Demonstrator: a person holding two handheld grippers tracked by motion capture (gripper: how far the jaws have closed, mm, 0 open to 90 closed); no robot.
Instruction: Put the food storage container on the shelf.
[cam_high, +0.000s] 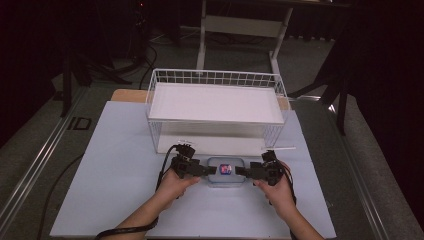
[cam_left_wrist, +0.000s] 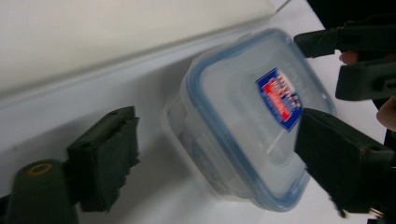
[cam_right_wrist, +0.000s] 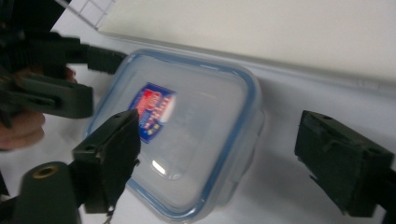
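The clear lidded food container (cam_high: 226, 171) is sitting low-centre on the tabletop (cam_high: 120, 165) — left hand-held gripper (cam_high: 212, 170) and right hand-held gripper (cam_high: 239, 171) are flanking its short ends, both spread, equally near.

Both forearms come in from the bottom of the high view and angle inward. The left gripper (cam_high: 212, 170) and right gripper (cam_high: 239, 171) lie roughly level, tips pointing at each other, near but apart. Each hand wraps its gripper body from below. Both sets of jaws stand wide apart, pads pressing nothing. Cables trail back along both wrists.
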